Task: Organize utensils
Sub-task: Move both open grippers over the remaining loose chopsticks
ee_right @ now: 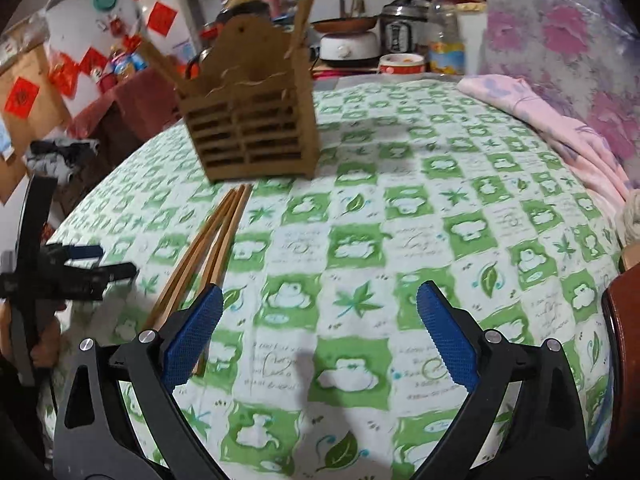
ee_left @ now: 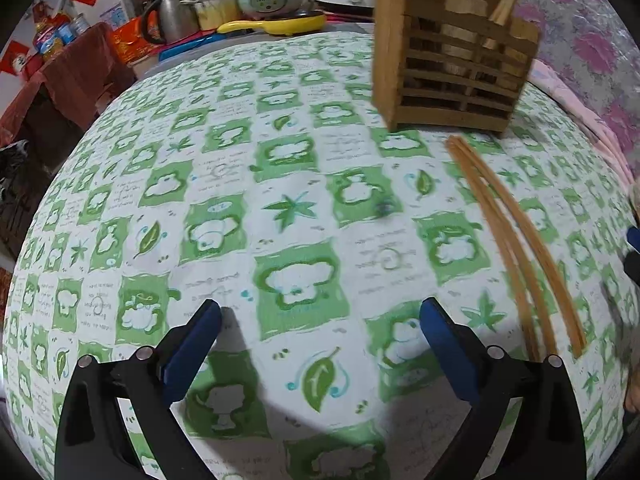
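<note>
Both pairs of fingers I hold wide apart and empty: the left gripper (ee_left: 320, 312) over bare cloth, the right gripper (ee_right: 320, 300) likewise. Four wooden chopsticks (ee_left: 516, 248) lie bundled flat on the surface (ee_left: 280, 184) — right of my left fingers, and passing just under the left fingertip of the right gripper. Beyond their far tips stands the slatted wooden utensil holder (ee_right: 256, 132), upright, with sticks already in it.
</note>
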`<state>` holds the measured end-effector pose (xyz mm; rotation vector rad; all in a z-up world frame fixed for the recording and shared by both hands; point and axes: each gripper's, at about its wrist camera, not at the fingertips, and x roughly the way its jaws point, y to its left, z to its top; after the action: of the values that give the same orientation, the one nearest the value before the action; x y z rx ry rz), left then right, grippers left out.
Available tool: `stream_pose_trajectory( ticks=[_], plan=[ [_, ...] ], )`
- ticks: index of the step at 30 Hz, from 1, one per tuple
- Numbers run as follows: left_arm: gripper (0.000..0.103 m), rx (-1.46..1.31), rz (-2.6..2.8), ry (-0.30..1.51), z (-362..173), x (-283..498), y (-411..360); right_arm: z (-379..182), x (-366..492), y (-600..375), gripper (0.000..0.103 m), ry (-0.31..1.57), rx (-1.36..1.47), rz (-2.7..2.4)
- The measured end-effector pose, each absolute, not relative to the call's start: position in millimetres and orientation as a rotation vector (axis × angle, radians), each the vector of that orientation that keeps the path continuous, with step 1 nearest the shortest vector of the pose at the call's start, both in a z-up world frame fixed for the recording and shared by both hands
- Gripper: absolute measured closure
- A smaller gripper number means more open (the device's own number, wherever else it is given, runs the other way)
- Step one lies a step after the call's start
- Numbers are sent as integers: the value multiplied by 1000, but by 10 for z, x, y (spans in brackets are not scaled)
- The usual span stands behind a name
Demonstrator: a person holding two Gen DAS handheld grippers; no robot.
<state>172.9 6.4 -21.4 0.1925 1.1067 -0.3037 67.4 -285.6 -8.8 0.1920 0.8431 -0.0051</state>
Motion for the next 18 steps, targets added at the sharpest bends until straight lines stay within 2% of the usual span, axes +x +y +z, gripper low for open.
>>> stream_pose_trajectory(
  ticks=[8, 18],
  plan=[
    [6, 322, -534, 995, -74, 1333, -388, -140, 724, -2932, 9, 876, 240, -5],
    [5, 436, -650, 1008, -199, 1119, -651, -144, 727, -2916, 9, 878, 232, 5]
  ],
)
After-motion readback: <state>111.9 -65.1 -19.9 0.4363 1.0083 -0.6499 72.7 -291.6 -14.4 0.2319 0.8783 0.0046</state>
